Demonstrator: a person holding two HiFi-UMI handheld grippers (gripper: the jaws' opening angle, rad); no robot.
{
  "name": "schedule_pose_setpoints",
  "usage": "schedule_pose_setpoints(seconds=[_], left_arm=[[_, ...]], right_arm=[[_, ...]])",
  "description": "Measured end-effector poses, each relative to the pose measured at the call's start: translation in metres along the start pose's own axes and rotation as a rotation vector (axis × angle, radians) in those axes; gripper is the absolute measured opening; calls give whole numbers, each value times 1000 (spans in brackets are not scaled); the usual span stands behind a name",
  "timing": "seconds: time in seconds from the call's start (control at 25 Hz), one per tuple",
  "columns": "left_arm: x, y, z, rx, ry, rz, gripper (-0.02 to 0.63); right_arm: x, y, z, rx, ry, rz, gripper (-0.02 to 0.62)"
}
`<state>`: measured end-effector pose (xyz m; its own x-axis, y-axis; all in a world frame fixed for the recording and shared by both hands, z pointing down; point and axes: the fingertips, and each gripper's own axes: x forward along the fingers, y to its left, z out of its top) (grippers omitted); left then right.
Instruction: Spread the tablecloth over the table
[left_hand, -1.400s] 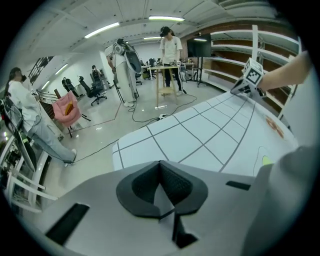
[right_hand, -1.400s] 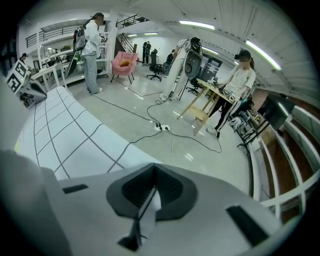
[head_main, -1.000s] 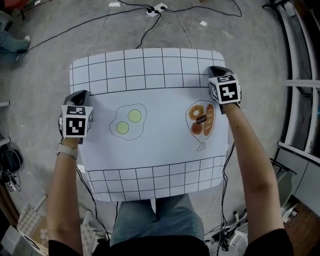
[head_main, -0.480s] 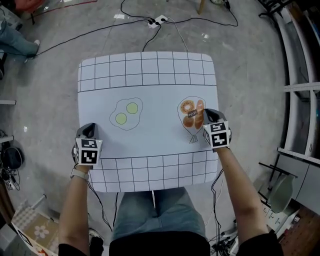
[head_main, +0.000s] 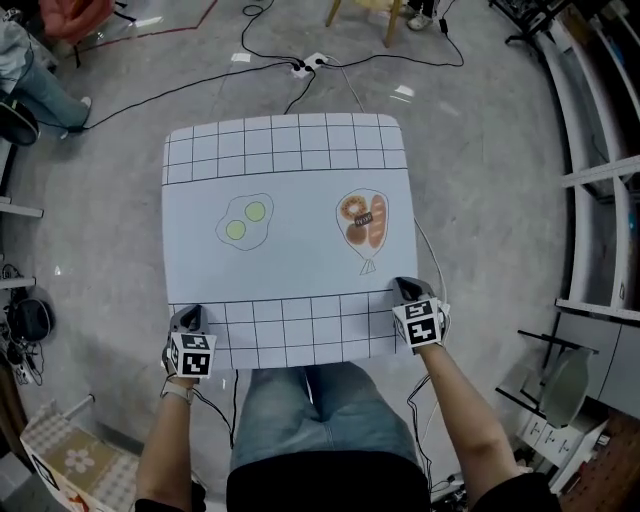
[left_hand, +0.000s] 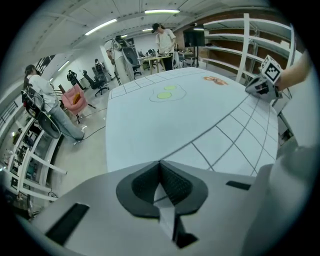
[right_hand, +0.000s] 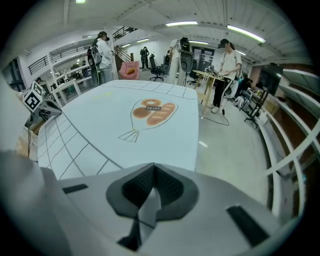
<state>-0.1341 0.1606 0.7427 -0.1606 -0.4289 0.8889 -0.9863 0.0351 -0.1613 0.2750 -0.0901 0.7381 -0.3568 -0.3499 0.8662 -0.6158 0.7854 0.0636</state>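
While the tablecloth lies flat, my left claw and right claw each pinch a corner at the counter's near edge.

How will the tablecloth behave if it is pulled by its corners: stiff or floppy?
Probably floppy: the tablecloth folds into a thin pleat inside the shut left gripper and right gripper. Likely light, since two corner pinches seem enough to handle it. It lies smooth, so it may slide easily.
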Motion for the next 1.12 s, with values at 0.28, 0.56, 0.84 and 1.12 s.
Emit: schedule_pose_setpoints(seconds=[0.28, 0.56, 0.84, 1.12], left_arm=[[-15, -14, -39, 26, 51, 23, 12], [-30, -27, -41, -104, 85, -5, 12], [-70, -50, 23, -157, -98, -49, 12], [-106, -56, 112, -117, -221, -201, 12]], right_arm=[[-19, 16, -43, 20, 18, 2, 9], [-27, 16, -39, 64, 12, 39, 11], [-57, 32, 5, 112, -81, 35, 9], [-92, 54, 88, 122, -211, 40, 9]])
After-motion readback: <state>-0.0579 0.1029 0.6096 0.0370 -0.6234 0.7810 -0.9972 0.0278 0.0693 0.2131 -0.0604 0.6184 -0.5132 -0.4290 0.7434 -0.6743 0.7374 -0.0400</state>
